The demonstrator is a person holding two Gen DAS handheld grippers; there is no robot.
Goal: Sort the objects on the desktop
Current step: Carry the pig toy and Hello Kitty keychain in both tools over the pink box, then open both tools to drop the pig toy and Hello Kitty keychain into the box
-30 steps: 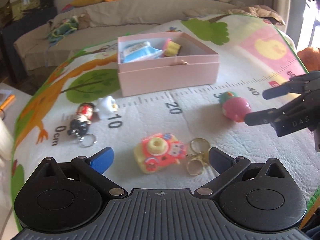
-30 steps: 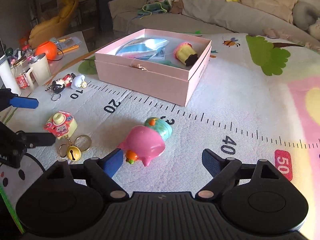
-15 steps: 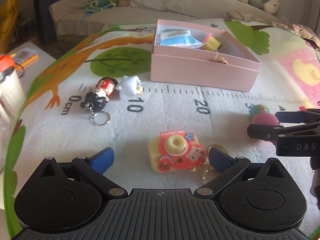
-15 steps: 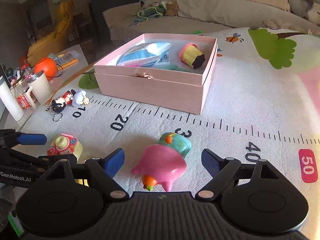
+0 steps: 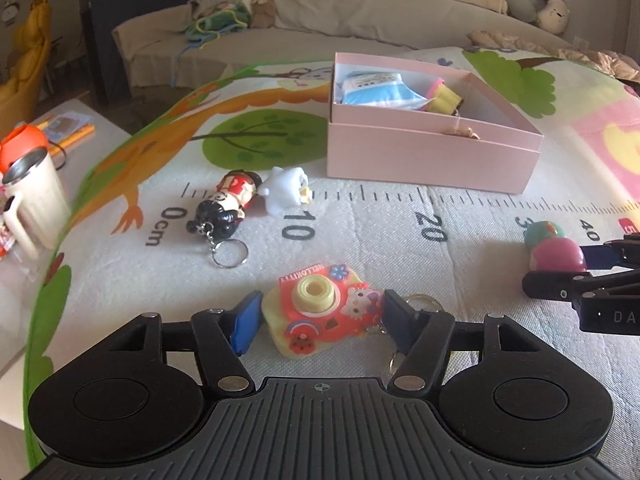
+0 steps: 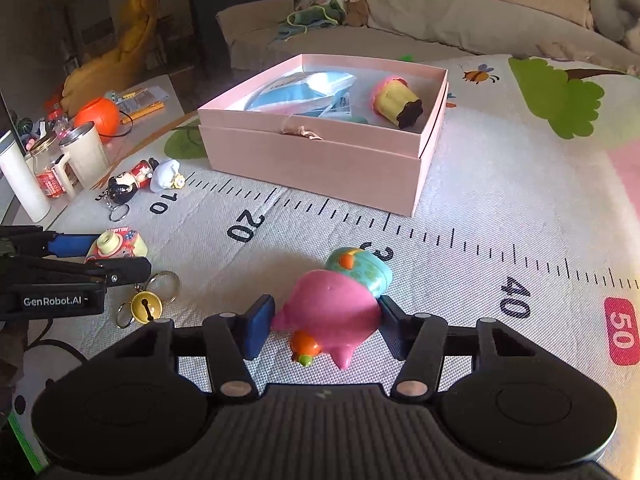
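Left gripper [image 5: 318, 320]: jaws just closed in, pads against both sides of the toy camera keychain [image 5: 320, 316], which lies on the play mat [image 5: 400, 248] in front of the pink box [image 5: 432, 156]. Right gripper [image 6: 324, 322]: jaws likewise just narrowed, pads pinching the pink-and-teal toy [image 6: 340, 300], also on the mat in front of the box. Surface: mat printed with a ruler scale and trees. Left of the box: figurine keychain [image 5: 228, 204] and white toy [image 5: 286, 196], touching. Behind the box: grey sofa [image 5: 360, 12] with plush toys. Change from a second ago: both jaws then stood wide around their toys.
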